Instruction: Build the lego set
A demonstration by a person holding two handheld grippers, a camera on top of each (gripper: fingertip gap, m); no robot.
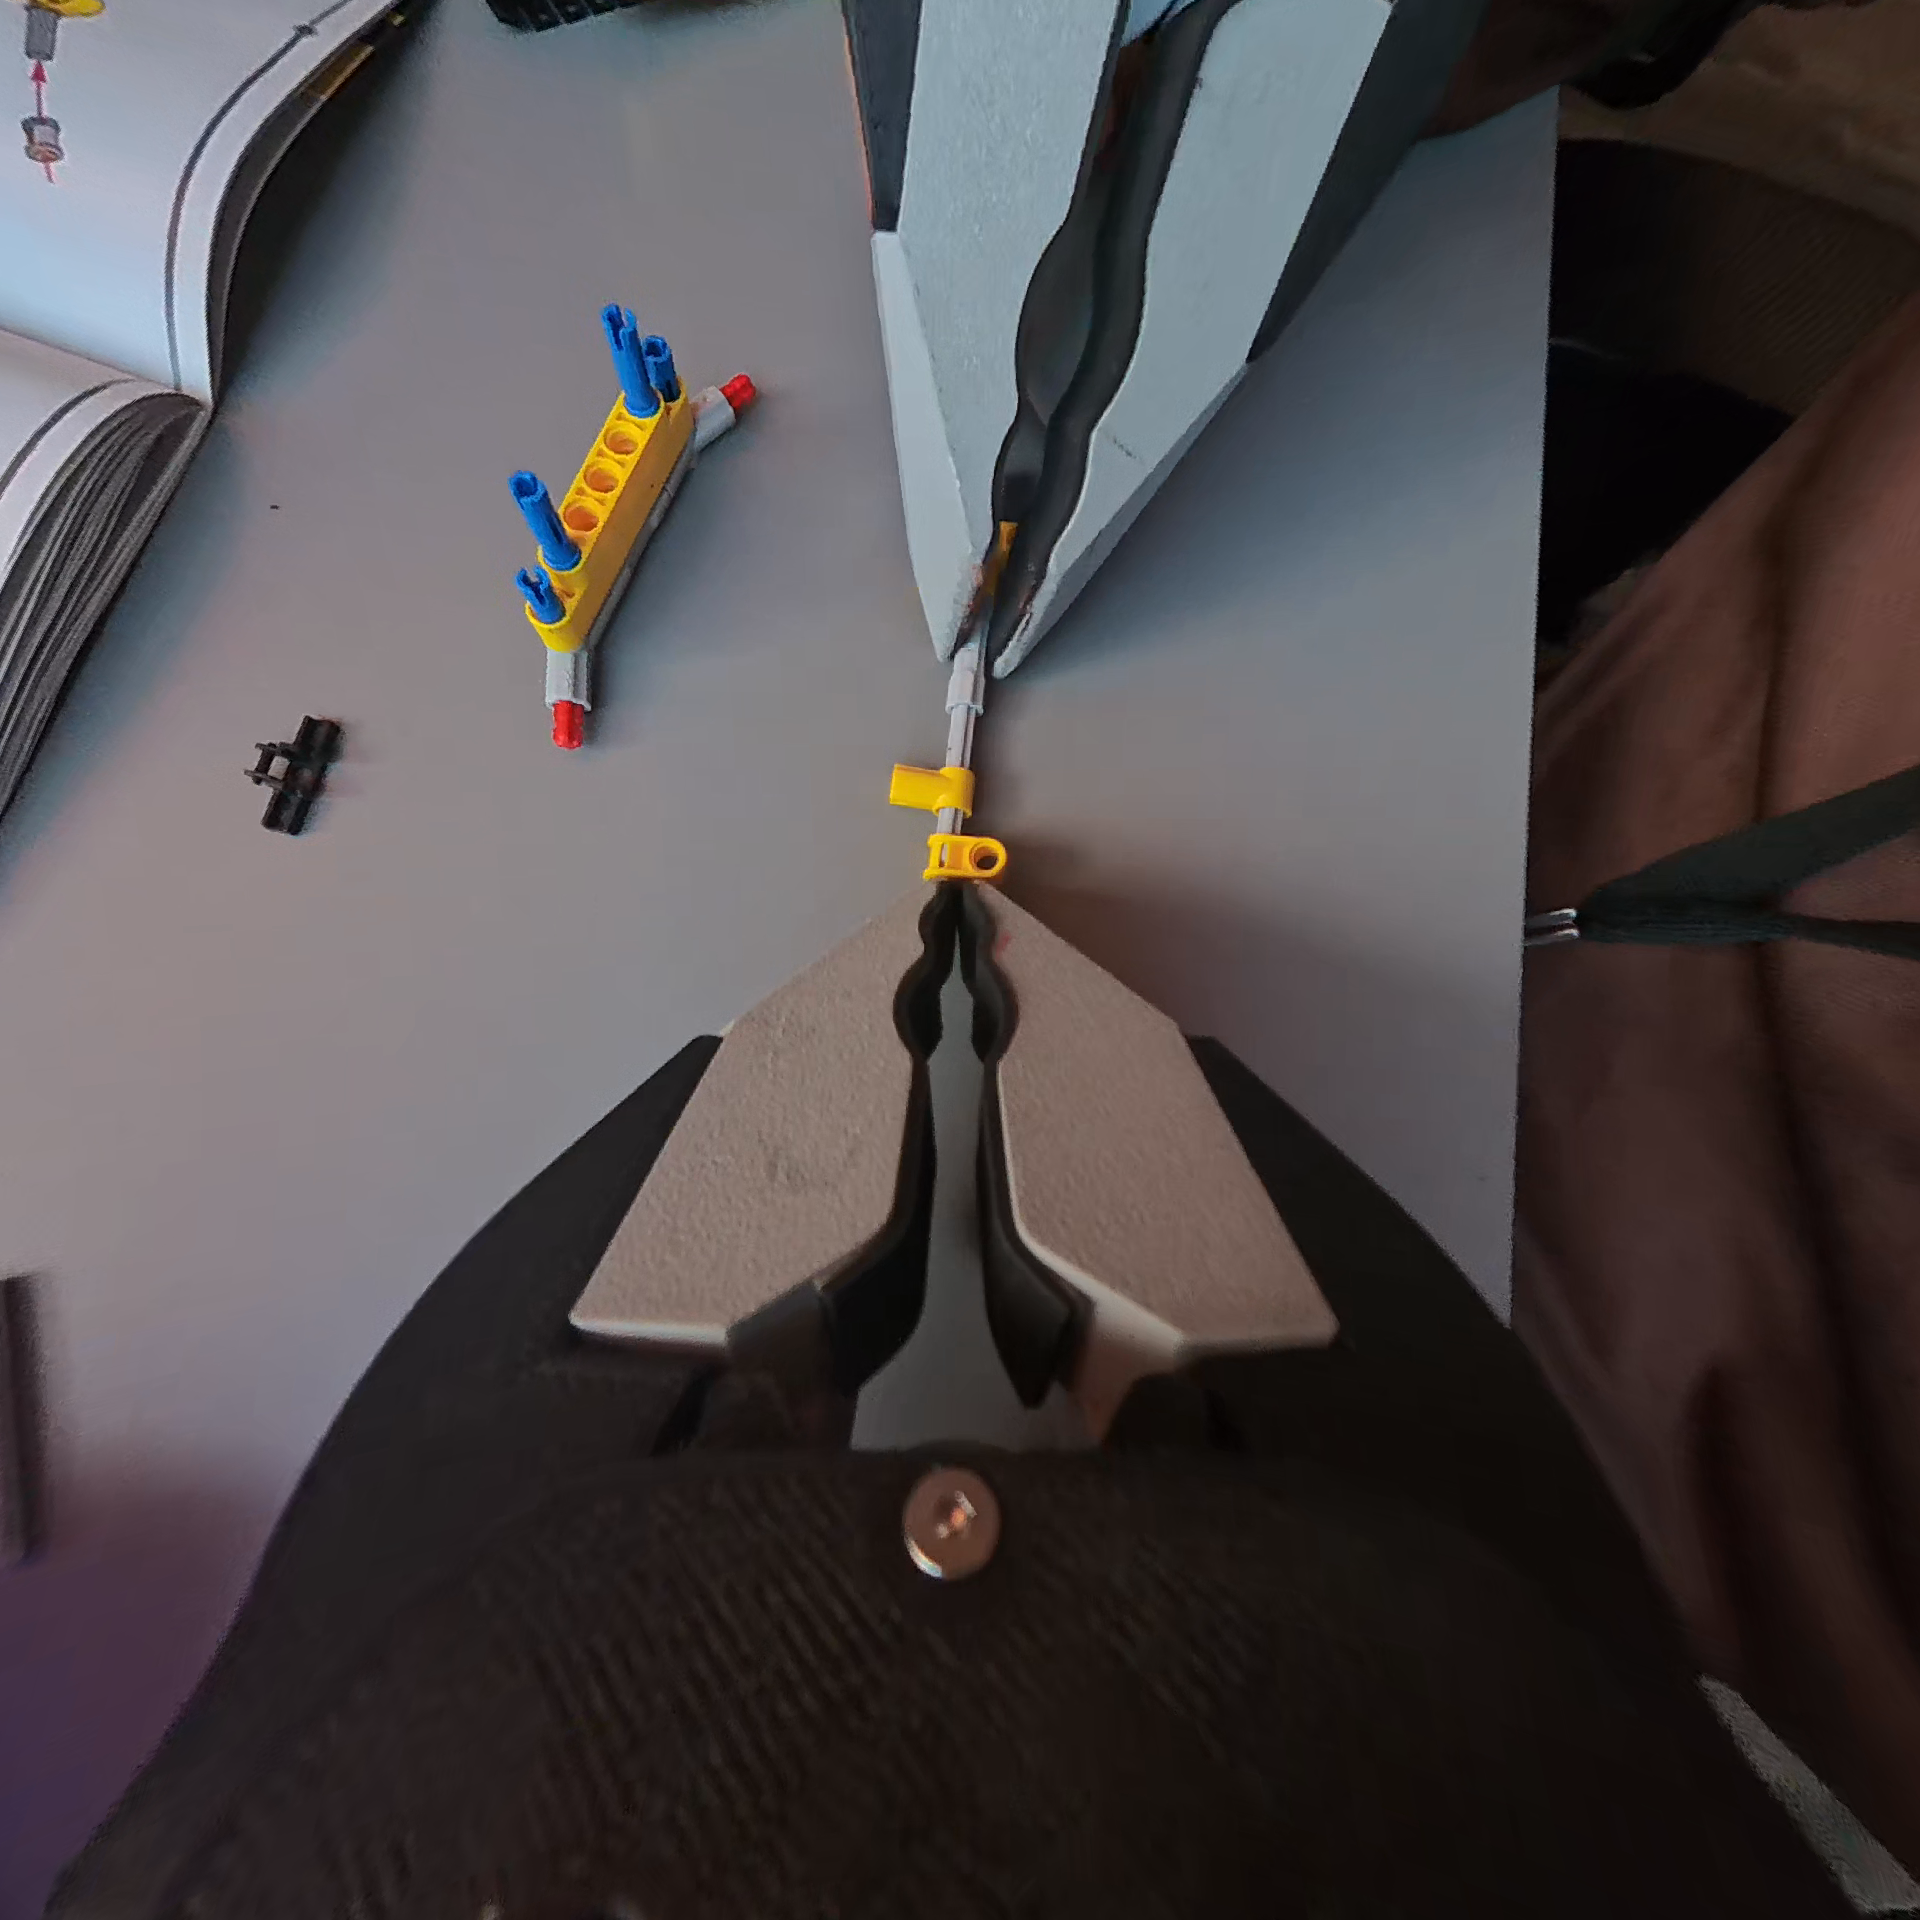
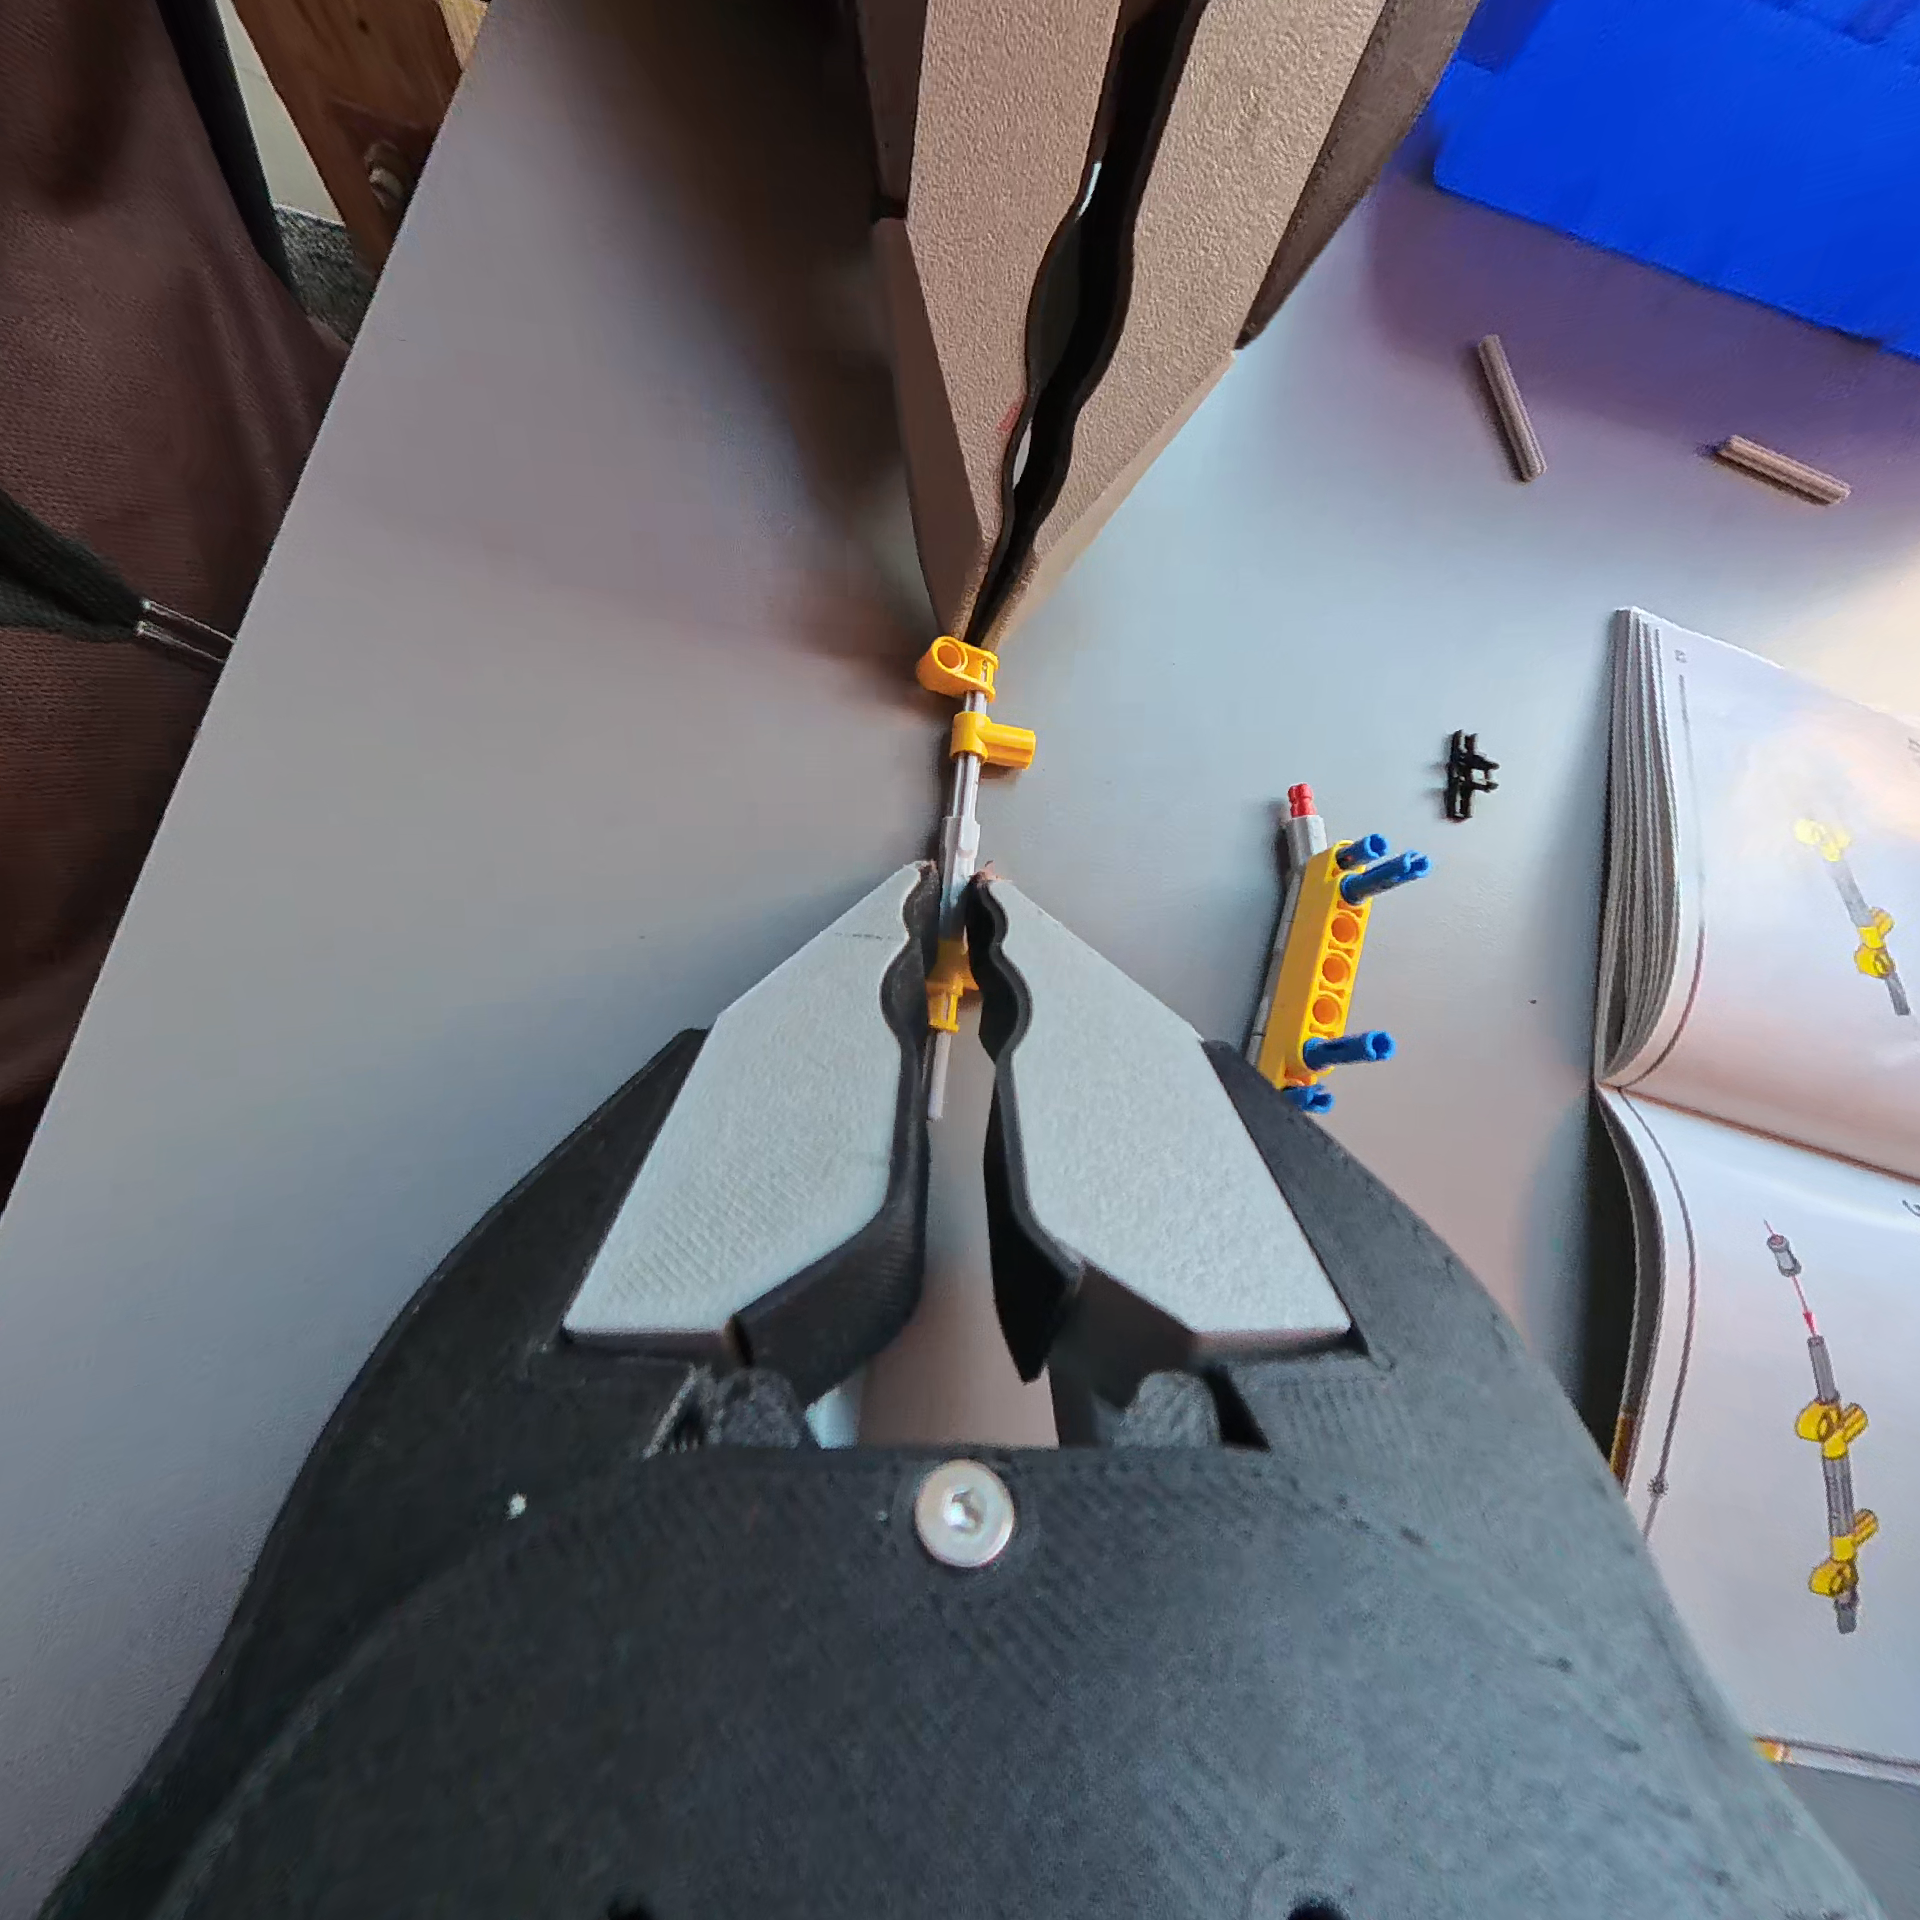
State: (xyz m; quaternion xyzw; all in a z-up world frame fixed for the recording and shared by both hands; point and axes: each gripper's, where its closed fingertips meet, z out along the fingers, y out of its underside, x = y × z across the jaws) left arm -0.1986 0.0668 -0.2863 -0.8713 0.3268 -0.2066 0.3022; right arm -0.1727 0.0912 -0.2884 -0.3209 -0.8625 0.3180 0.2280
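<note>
A thin grey axle (image 1: 961,727) is held in the air between my two grippers, above the grey table (image 1: 1299,727). It carries two yellow connectors side by side (image 1: 930,787) (image 1: 966,857). My left gripper (image 1: 951,899) is shut on the axle end, right against the nearer connector. My right gripper (image 2: 948,883) is shut on the other end of the axle (image 2: 964,795), with a third yellow connector (image 2: 948,977) between its fingers. Each gripper also shows in the other's view, coming in from the top: the right (image 1: 977,655), the left (image 2: 977,623).
A yellow beam assembly (image 1: 613,509) with blue pins and red-tipped grey ends lies on the table, beside a small black piece (image 1: 294,774). An open instruction booklet (image 2: 1766,1039) lies at the side. Two brown rods (image 2: 1512,421) and a blue bin (image 2: 1683,156) sit farther off. The table edge (image 1: 1538,727) borders a person's brown clothing. Tip to tip, the grippers are about 5 cm apart.
</note>
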